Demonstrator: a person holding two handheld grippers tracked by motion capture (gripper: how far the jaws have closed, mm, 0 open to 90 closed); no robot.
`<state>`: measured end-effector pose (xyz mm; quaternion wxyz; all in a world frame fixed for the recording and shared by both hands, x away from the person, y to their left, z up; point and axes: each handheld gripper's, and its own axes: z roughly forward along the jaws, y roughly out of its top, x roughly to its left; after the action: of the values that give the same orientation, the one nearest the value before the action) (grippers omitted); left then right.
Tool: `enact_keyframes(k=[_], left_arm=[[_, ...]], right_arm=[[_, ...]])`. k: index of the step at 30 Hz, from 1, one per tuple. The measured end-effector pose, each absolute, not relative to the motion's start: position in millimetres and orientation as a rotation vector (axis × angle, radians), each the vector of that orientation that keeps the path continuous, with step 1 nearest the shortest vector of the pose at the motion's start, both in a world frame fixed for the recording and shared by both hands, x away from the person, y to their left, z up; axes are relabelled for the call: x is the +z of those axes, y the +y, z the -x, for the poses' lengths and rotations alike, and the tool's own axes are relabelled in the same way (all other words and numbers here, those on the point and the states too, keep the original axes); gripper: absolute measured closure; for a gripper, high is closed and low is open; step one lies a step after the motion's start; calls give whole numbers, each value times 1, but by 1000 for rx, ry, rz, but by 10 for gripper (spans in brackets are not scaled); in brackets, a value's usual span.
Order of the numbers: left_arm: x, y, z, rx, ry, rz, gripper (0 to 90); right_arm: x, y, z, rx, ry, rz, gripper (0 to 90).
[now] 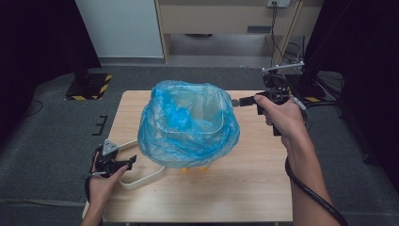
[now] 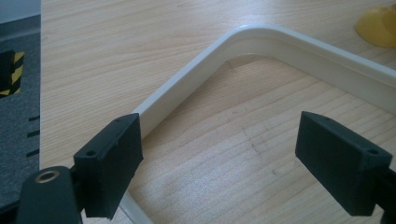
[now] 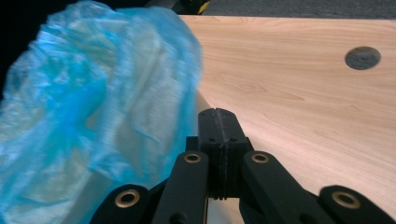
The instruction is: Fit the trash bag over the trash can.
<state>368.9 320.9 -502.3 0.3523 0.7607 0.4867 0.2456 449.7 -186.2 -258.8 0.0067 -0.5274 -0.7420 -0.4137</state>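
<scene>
High view, bin: a pale bin (image 1: 214, 110) lined with a blue plastic bag (image 1: 188, 125) stands near the middle of your worktop (image 1: 244, 183), closer to the far edge; the bag drapes over its rim and down its sides.
High view, left gripper: your left gripper (image 1: 123, 162) sits by the worktop's left edge, jaws spread, at a white loop handle (image 1: 141, 179) lying flat on the wood.
High view, right gripper: your right gripper (image 1: 235, 101) points at the bag's right side, its tip just beside the rim.
Left gripper view: jaws stand wide apart, nothing gripped; the white handle curves across the worktop between and beyond them.
Right gripper view: your jaws are pressed together, nothing between them; the blue bag hangs just to their left, blurred.
</scene>
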Motion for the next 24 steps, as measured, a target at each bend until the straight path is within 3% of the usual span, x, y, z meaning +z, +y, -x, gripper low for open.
enact_keyframes(k=[24], left_arm=[[-504,328,-368,633,1273,-1962,140]], right_arm=[[-327,-214,-455,-1233,-2285,1750,847]])
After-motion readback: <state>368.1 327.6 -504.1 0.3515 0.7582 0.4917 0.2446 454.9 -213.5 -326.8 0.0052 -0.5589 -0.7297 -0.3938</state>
